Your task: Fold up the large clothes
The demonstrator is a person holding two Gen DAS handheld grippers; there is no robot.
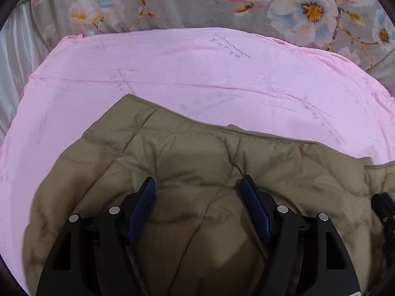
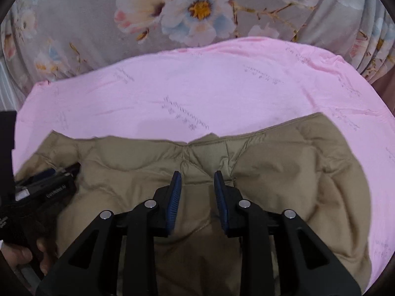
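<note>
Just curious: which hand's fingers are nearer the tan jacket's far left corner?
Left. The left gripper is over the left part of the jacket, just short of that corner; the right gripper is over its middle, farther off.

A pink sheet lies spread flat over the bed, lightly creased and printed here and there with faint lines of grey script. Behind its far edge, touching it, rises a grey plush blanket patterned with large white, pink and blue flowers with yellow centres on thin brown twigs. At the far left of the left wrist view, pale, shiny, pleated fabric shows beside the sheet.
</note>
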